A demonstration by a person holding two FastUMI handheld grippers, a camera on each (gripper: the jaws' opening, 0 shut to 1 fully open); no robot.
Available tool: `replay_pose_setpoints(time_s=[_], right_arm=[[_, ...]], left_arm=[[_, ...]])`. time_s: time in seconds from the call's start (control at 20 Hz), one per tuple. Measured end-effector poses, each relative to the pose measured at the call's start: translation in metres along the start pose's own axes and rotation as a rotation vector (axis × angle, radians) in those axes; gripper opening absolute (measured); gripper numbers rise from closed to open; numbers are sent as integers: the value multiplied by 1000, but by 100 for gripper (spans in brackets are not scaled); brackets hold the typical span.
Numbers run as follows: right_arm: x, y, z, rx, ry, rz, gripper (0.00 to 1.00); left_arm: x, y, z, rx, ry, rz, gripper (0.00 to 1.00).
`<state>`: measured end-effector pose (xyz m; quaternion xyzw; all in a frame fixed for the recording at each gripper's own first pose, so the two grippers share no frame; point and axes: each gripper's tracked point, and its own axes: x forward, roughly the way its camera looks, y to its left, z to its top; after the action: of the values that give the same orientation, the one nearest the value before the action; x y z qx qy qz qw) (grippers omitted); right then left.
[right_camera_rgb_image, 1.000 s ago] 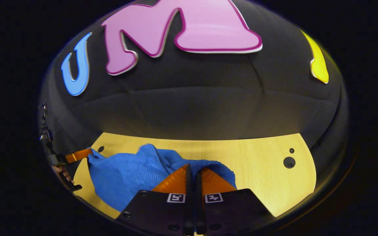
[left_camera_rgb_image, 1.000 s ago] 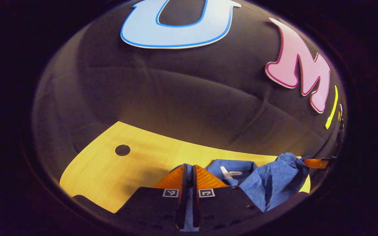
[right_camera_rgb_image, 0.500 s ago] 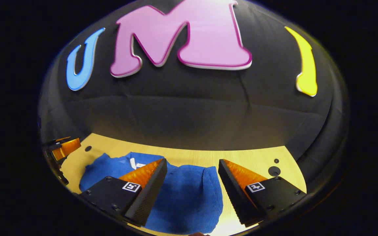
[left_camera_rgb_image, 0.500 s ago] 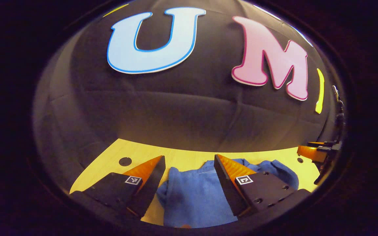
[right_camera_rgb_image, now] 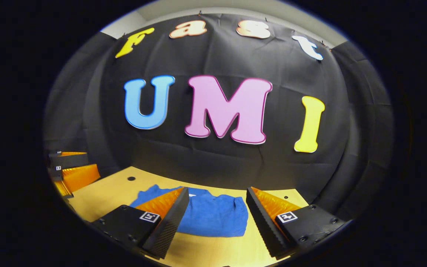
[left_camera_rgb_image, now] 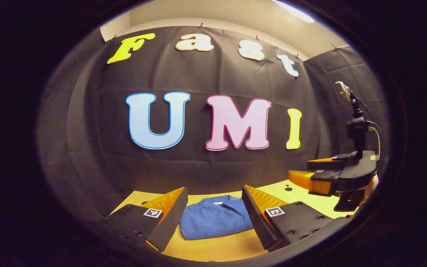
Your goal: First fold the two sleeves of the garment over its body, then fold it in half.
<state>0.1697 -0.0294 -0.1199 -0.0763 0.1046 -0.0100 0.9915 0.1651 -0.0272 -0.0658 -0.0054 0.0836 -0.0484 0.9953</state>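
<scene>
Left gripper view, folded garment on table, between spread jaws

Blue garment, folded compact, collar showing; flat on table

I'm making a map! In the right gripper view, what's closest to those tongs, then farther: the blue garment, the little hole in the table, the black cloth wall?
1. Blue garment, straight ahead.
2. Hole, far left.
3. Black cloth wall, behind.
</scene>
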Motion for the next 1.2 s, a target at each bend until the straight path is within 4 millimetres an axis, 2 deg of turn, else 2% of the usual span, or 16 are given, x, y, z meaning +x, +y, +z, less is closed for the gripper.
replay_pose_setpoints(time_s=[0.15,0.3,0.4,0.55,0.7,0.75,0.8,0.95,1.2], right_arm=[[-74,8,18,-29,-38,-63,96],[-132,38,21,43,-48,-56,96],[-165,56,16,82,-48,-20,96],[-195,61,7,74,-46,-28,96],[-211,70,2,79,-26,-21,96],[-214,72,4,87,-31,-19,100],[-216,70,9,91,-44,-21,96],[-218,74,19,102,-75,-8,96],[-218,64,36,64,-119,-30,96]], left_arm=[[-70,-9,17,-46,-77,-6,83],[-128,-10,24,-77,-153,21,83],[-170,-9,21,-70,-196,32,83],[-208,-5,7,-48,-193,65,83],[-222,5,-8,-60,-160,87,83],[-223,6,-6,-66,-167,85,83],[-223,8,-1,-68,-181,81,83],[-222,13,7,-53,-207,79,83],[-221,11,13,-41,-223,77,83]])
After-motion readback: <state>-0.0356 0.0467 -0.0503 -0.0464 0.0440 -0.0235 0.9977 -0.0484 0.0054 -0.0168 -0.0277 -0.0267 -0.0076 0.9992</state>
